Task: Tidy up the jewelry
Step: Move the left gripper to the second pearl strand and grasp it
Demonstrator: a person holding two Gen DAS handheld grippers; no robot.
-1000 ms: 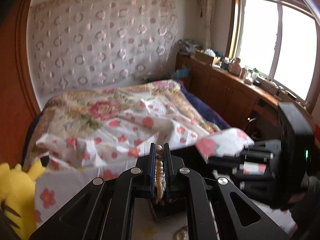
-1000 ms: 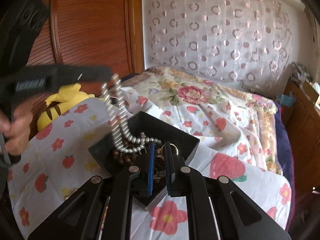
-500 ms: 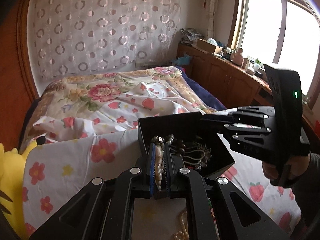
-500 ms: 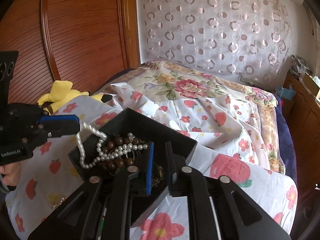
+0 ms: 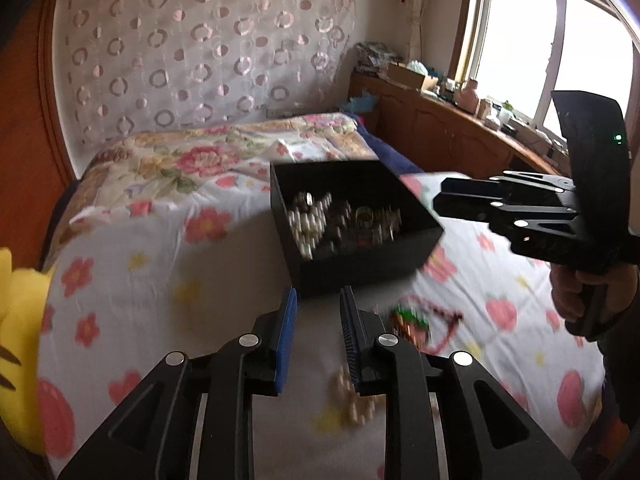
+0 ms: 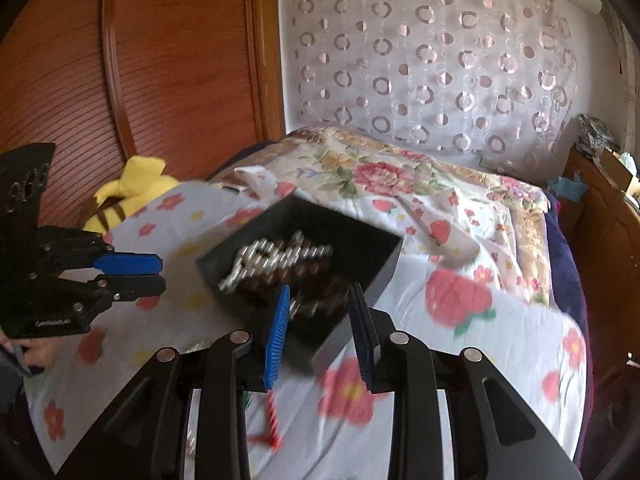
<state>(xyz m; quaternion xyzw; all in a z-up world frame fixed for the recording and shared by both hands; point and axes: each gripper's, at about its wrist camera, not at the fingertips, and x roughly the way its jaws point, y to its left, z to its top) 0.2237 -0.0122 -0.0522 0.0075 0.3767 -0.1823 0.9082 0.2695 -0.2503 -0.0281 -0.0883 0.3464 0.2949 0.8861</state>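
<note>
A black open box sits on the floral sheet and holds a white pearl necklace on top of dark beads and other jewelry. The box and the pearls also show in the right wrist view. My left gripper is open and empty, just in front of the box; it also shows in the right wrist view. My right gripper is open and empty at the box's near corner; it also shows in the left wrist view. A pale bead string and a red-green piece lie loose on the sheet.
The floral sheet covers the surface, with a flowered bed behind. A yellow plush toy lies at the left by the wooden panel. A wooden cabinet with clutter runs under the window at right. A red strand lies under my right gripper.
My left gripper has opened and let the pearl necklace drop into the box, then drawn back. My right gripper has opened wider.
</note>
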